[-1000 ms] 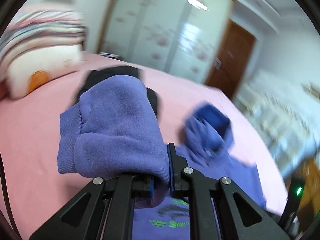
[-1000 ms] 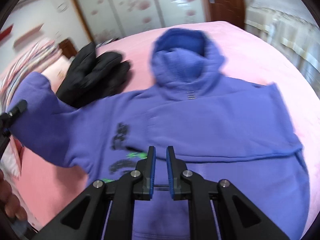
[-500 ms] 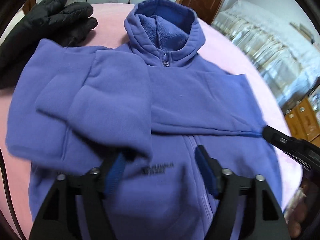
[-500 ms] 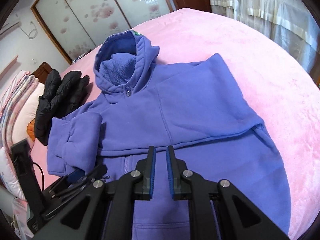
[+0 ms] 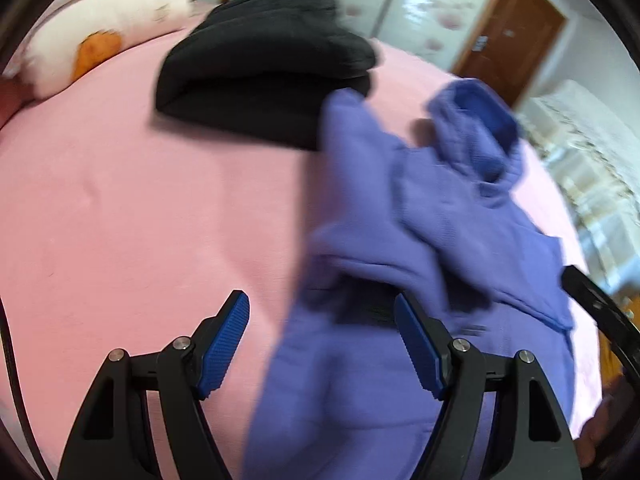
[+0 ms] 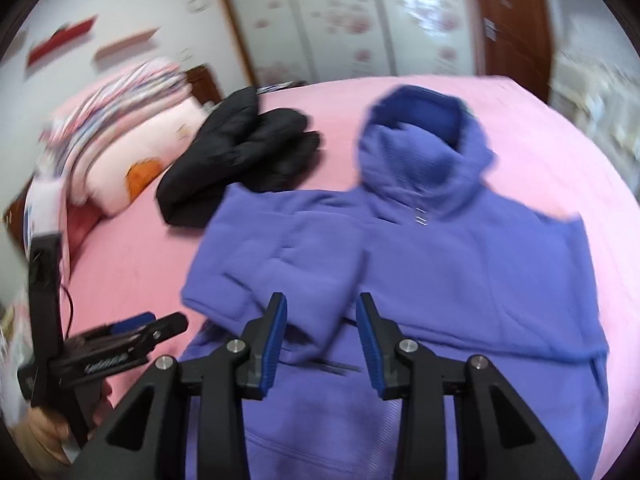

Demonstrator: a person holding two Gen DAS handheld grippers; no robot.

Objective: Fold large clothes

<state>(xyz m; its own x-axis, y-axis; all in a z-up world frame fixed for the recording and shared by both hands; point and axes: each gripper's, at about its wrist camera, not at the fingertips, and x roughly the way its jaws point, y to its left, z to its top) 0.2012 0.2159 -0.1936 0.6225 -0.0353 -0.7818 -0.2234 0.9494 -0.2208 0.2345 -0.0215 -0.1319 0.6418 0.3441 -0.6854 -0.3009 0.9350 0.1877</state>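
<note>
1. Purple fleece hoodie [image 6: 460,280] lying face up on the pink bed [image 5: 140,220], hood toward the wardrobe, both sleeves folded in across the chest.
2. Black jacket [image 6: 244,152] bunched just beside the hoodie's shoulder, possibly touching it.
3. Left gripper [image 5: 322,344] with jaws wide apart and empty, poised over the hoodie's side edge near the hem.
4. Right gripper [image 6: 321,340] with jaws opening, nothing pinched between them, hovering above the folded sleeve cuff.
5. Likely to slip: thick fleece sleeves, loosely laid, liable to slide back out if the body is lifted fast.
6. Risk of pinching only the top layer, leaving a lopsided fold.
7. Risk of dragging the black jacket along if the shoulder shifts.
</note>
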